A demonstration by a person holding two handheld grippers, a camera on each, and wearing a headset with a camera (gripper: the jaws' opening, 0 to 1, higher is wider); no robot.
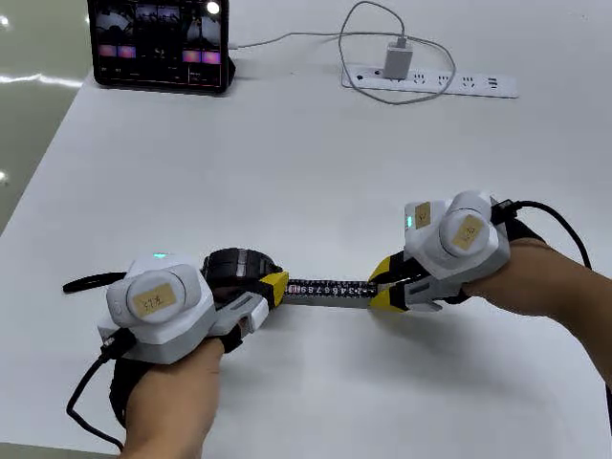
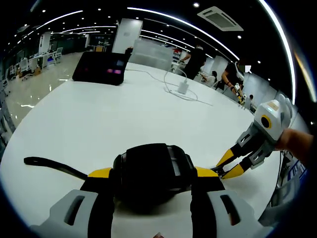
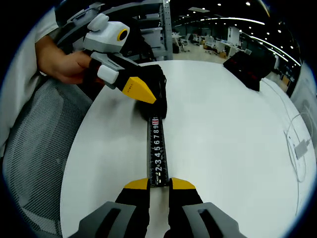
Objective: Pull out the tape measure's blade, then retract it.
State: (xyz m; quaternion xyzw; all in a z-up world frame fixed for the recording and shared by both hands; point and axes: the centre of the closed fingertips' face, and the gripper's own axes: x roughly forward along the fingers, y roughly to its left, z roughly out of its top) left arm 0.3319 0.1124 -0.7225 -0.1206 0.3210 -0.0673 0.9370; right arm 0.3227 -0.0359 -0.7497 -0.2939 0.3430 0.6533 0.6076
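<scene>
Okay, our left gripper [image 2: 153, 174] clamps the tape measure case [image 1: 235, 268] on the table [image 1: 287, 172]; right gripper [image 3: 159, 184] pinches the blade [image 3: 157, 151] tip. If we lose that pinch, the blade whips back.

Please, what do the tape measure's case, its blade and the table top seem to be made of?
The case looks like matte black plastic or rubber: ribbed, little shine. The blade seems thin painted metal: dark, flat, with printed white numbers. The table top is smooth, white, with a faint sheen, perhaps laminate; the look leaves it open.
</scene>
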